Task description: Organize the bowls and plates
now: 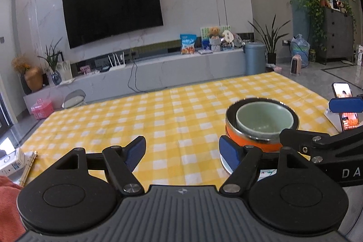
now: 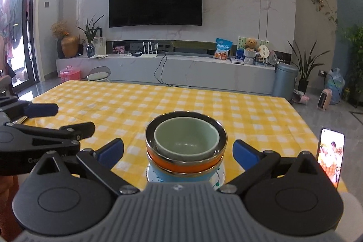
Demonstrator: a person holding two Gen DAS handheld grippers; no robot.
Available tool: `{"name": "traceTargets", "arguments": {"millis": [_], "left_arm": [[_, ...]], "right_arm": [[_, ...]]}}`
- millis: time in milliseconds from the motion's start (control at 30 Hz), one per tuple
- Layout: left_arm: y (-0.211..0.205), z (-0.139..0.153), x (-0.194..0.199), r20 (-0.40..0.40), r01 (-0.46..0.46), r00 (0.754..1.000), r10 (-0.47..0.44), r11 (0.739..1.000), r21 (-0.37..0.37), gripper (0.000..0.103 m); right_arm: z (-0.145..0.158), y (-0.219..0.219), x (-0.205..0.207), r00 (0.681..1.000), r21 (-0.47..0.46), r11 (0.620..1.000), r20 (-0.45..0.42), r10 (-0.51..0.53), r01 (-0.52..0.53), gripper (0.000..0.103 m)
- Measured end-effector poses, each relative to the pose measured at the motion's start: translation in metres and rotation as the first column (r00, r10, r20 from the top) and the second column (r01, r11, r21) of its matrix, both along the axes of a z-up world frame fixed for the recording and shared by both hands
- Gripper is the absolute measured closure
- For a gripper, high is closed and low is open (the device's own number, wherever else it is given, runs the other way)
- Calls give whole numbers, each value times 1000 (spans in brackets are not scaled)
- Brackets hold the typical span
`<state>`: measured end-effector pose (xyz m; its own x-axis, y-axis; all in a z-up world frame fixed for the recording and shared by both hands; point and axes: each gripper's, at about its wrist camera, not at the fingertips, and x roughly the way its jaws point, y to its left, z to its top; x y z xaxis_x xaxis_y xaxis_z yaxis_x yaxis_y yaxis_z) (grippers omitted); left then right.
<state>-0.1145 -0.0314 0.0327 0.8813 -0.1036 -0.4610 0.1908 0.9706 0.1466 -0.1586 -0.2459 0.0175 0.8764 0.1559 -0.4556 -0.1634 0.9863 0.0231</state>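
Observation:
A pale green bowl (image 2: 186, 140) sits nested in an orange steel-rimmed bowl (image 2: 181, 162), over a light blue bowl (image 2: 181, 176), all on a white plate (image 2: 221, 176) at the near edge of the yellow checked table (image 2: 136, 106). My right gripper (image 2: 179, 152) is open, its fingers either side of the stack and apart from it. My left gripper (image 1: 182, 151) is open and empty, left of the stack (image 1: 261, 126); its right finger (image 1: 229, 152) is close to the orange bowl. Each gripper shows in the other's view.
A phone (image 2: 330, 158) with a lit screen stands on a holder right of the stack. A white box (image 1: 10, 160) and a gold bar lie at the table's left edge. A TV wall, cabinet, plants and bin stand beyond the table.

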Motion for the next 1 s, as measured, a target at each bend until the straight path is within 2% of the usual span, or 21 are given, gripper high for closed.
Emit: {"name": "traceTargets", "arguments": {"millis": [167, 333, 1000], "left_arm": [[2, -12, 0, -13, -10, 1000, 10, 1000, 11, 17], [0, -20, 1, -31, -10, 999, 11, 999, 39, 17], [6, -20, -2, -34, -14, 999, 14, 999, 29, 17]], "right_arm": [[-13, 6, -1, 1000, -42, 999, 12, 0, 0, 3], [-15, 3, 11, 1000, -20, 1000, -24, 5, -5, 3], [-24, 4, 10, 998, -5, 1000, -60, -27, 27, 3]]}}
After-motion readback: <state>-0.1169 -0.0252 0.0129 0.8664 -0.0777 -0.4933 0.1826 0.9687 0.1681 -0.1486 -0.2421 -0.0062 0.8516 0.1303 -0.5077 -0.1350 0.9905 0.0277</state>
